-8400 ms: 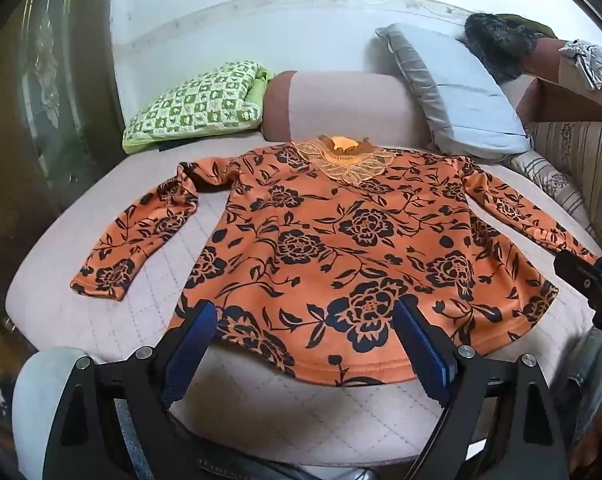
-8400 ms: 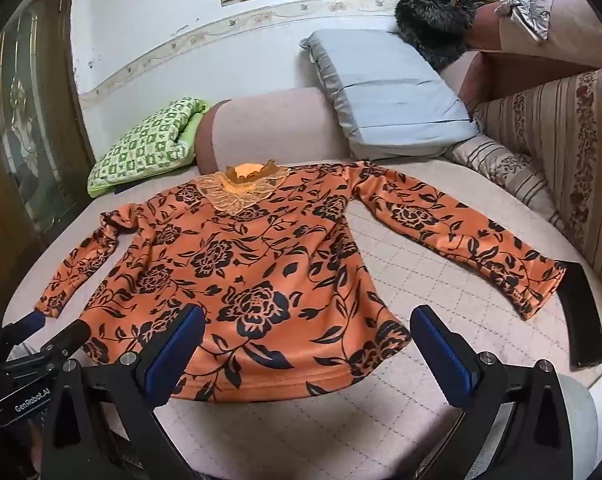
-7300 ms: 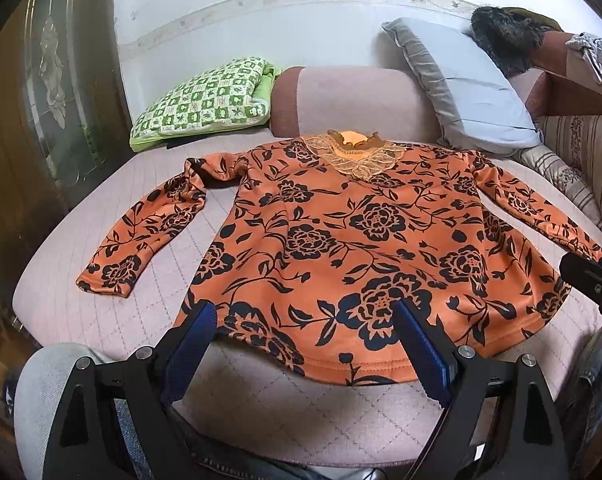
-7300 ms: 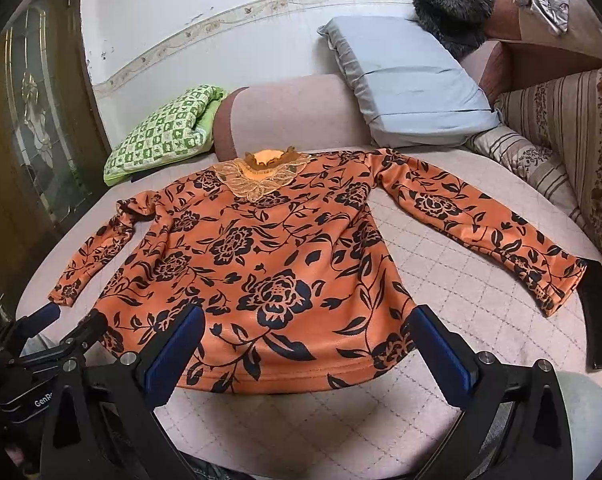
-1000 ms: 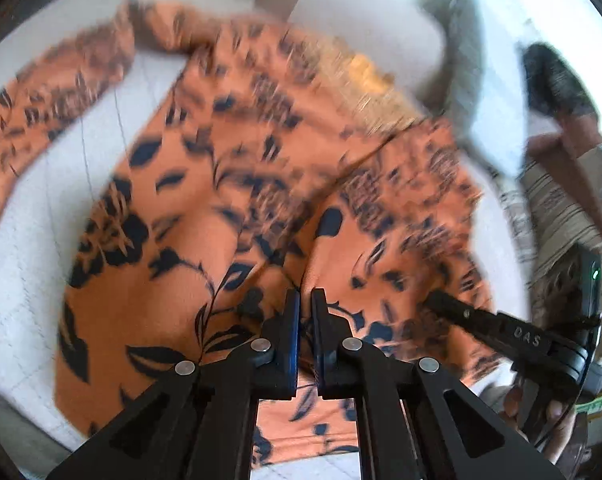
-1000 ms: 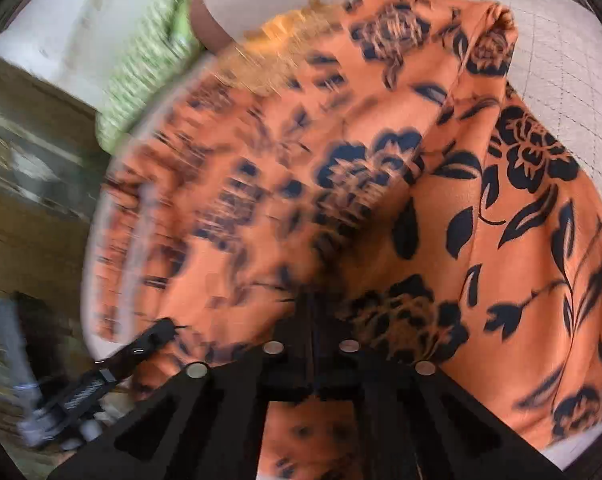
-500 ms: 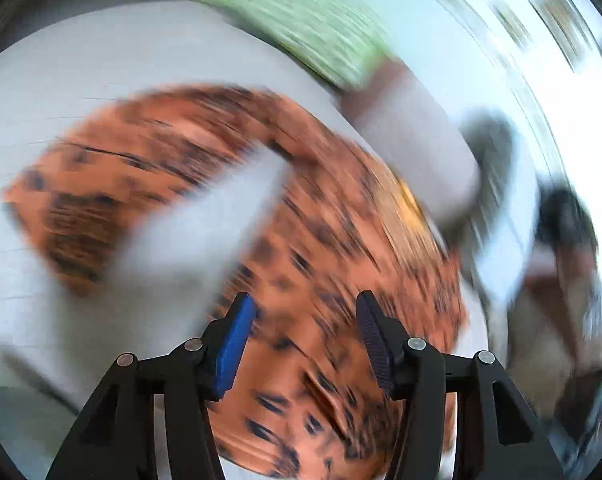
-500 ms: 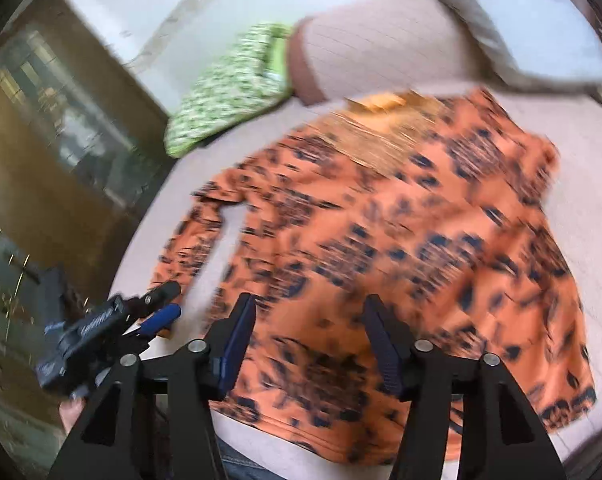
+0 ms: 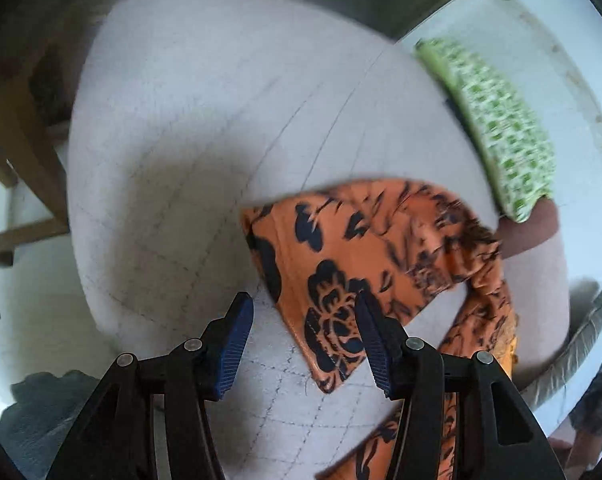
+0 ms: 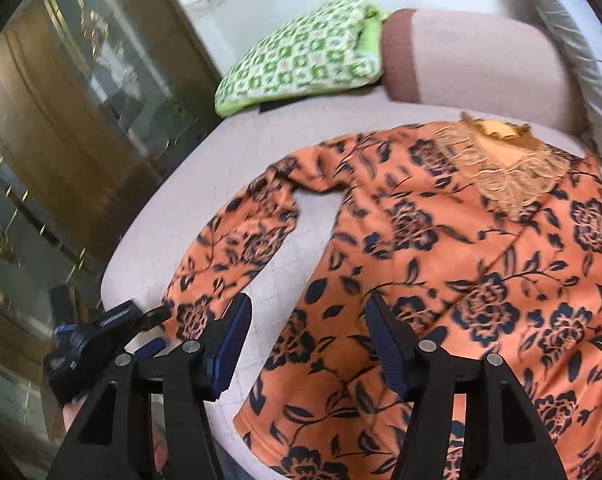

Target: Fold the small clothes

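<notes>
- The left gripper (image 9: pixel 301 336) is open, with nothing between its blue pads (image 9: pixel 233 344). It points down at the cuff (image 9: pixel 325 332) of the left sleeve (image 9: pixel 365 248); the right-hand pad is already over the cloth and the other one is over the bare quilted cushion (image 9: pixel 189 128).
- The right gripper (image 10: pixel 307 344) is also open and empty. It hangs above the left side of the orange flowered blouse (image 10: pixel 453 272), near the hem (image 10: pixel 261 436).
- The blouse lies flat on the cushion with its lace collar (image 10: pixel 509 176) at the far side. The right part looks already folded inward, so I judge the left sleeve is the step in hand.
- To do it well, the left gripper should come lower and a little toward the cloth, so that both pads stand on the two sides of the cuff edge before closing.
- It should take both layers of the cuff, not only the top one, otherwise the sleeve can open during the lift.
- Then carry the cuff across the body in a low path, so the shoulder fold stays straight.
- The right gripper can hold the blouse body down near the side seam; the soft cloth drags easily on the quilt.
- The green patterned pillow (image 10: pixel 301 56) lies well apart and is no obstacle.
</notes>
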### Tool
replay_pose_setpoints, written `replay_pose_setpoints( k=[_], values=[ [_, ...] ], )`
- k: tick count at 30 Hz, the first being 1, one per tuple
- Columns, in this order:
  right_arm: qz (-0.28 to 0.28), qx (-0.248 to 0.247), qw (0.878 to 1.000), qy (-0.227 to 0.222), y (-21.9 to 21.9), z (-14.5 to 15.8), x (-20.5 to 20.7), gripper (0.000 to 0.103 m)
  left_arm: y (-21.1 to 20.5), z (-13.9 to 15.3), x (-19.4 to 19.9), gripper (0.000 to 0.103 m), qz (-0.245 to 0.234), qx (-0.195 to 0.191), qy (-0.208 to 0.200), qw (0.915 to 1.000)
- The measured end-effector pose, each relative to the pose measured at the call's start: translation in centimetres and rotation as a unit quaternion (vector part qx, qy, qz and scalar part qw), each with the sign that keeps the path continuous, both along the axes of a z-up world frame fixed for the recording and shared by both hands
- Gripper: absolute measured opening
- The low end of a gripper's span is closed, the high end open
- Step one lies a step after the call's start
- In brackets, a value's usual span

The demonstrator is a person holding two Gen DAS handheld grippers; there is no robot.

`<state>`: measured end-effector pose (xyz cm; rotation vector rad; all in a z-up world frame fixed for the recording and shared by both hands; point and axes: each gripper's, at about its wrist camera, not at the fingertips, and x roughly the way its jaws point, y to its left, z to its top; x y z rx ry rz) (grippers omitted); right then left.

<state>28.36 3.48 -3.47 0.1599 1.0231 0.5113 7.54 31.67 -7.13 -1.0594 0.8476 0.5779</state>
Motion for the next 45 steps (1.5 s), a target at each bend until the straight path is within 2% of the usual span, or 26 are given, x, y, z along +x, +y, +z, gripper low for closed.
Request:
replay_pose_setpoints(
  k=[2,4,6,7,9,11,12,13,14,16,18,20,23,25,26,27,29,30,34,37,39,40,41,42,44,45],
  values=[
    [0.009,-0.002,1.000,0.003,0.5,-0.1,-0.2,0.061,0.3,-0.4,1.7,0.052,-0.014,0.008,0.027,0.9995],
    [0.013,-0.012,1.000,-0.003,0.8,0.0,-0.3,0.061,1.3,0.1,2.6,0.050,-0.003,0.014,0.033,0.9994],
    [0.013,-0.013,1.000,-0.004,0.6,0.1,-0.2,0.061,2.4,0.2,2.8,0.014,0.004,0.023,0.042,0.9988],
    [0.012,-0.009,1.000,-0.001,0.3,0.1,-0.1,0.061,3.2,0.1,2.7,0.006,0.004,0.009,0.029,0.9995],
    [0.015,-0.001,1.000,0.010,-0.1,0.2,0.3,0.061,3.7,0.6,1.8,0.006,0.018,-0.011,-0.015,0.9997],
    [0.017,0.014,0.999,0.023,-0.7,0.5,0.9,0.060,3.1,4.0,0.3,0.006,0.010,0.027,-0.098,0.9948],
    [0.017,0.021,0.999,0.028,-1.0,0.7,1.1,0.060,2.3,6.5,-0.1,0.006,-0.005,0.071,-0.134,0.9883],
    [0.015,0.031,0.999,0.030,-1.5,1.1,1.4,0.060,0.9,9.4,-0.4,0.006,-0.028,0.133,-0.165,0.9770],
    [0.012,0.041,0.999,0.033,-2.0,1.5,1.6,0.060,-1.0,12.1,-0.9,0.006,-0.063,0.184,-0.207,0.9587],
    [0.003,0.059,0.998,0.035,-3.3,2.3,1.9,0.060,-3.5,14.7,-1.3,0.006,-0.118,0.216,-0.248,0.9370],
    [-0.009,0.065,0.997,0.033,-4.8,2.7,2.0,0.061,-5.6,16.2,-1.6,0.006,-0.175,0.214,-0.282,0.9190],
    [-0.020,0.078,0.996,0.038,-6.8,2.8,2.1,0.061,-8.2,17.6,-1.4,0.006,-0.235,0.219,-0.296,0.8996],
    [-0.040,0.113,0.992,0.050,-10.1,2.9,2.2,0.062,-13.0,19.5,-1.2,0.006,-0.329,0.258,-0.298,0.8582],
    [-0.053,0.136,0.988,0.052,-12.5,3.0,2.1,0.062,-15.4,20.0,-1.1,0.006,-0.392,0.247,-0.297,0.8347],
    [-0.058,0.145,0.986,0.053,-13.7,2.9,2.0,0.062,-16.7,20.1,-0.8,0.006,-0.419,0.243,-0.293,0.8245],
    [-0.062,0.153,0.985,0.053,-14.9,2.8,1.9,0.062,-18.7,19.8,-0.3,0.006,-0.457,0.242,-0.281,0.8085],
    [-0.076,0.165,0.981,0.061,-17.7,2.0,1.7,0.062,-21.1,19.2,0.2,0.006,-0.511,0.249,-0.253,0.7828],
    [-0.084,0.166,0.980,0.063,-18.7,1.6,1.6,0.062,-23.1,17.9,0.7,0.006,-0.545,0.248,-0.232,0.7667],
    [-0.113,0.187,0.971,0.098,-23.4,-2.7,1.5,0.062,-27.3,14.0,2.4,0.007,-0.620,0.224,-0.162,0.7340],
    [-0.118,0.184,0.967,0.130,-24.9,-6.5,1.8,0.062,-29.9,10.9,3.6,0.007,-0.663,0.211,-0.107,0.7104],
    [-0.117,0.189,0.963,0.152,-25.3,-8.8,2.0,0.062,-30.6,10.2,4.6,0.007,-0.696,0.169,-0.090,0.6918],
    [-0.120,0.199,0.959,0.161,-25.5,-9.7,2.1,0.062,-30.3,10.6,4.8,0.008,-0.717,0.126,-0.105,0.6780],
    [-0.119,0.213,0.956,0.165,-25.6,-10.3,2.0,0.062,-29.5,11.6,5.0,0.011,-0.719,0.102,-0.125,0.6757],
    [-0.113,0.226,0.953,0.165,-25.6,-10.6,2.0,0.062,-28.4,12.8,5.2,0.014,-0.713,0.085,-0.146,0.6804],
    [-0.102,0.233,0.953,0.162,-25.3,-10.8,1.9,0.062,-24.9,15.2,5.7,0.040,-0.687,0.041,-0.192,0.6998],
    [-0.091,0.233,0.955,0.160,-24.9,-10.8,1.9,0.062,-22.7,16.3,6.1,0.047,-0.657,0.030,-0.213,0.7224]
  ],
)
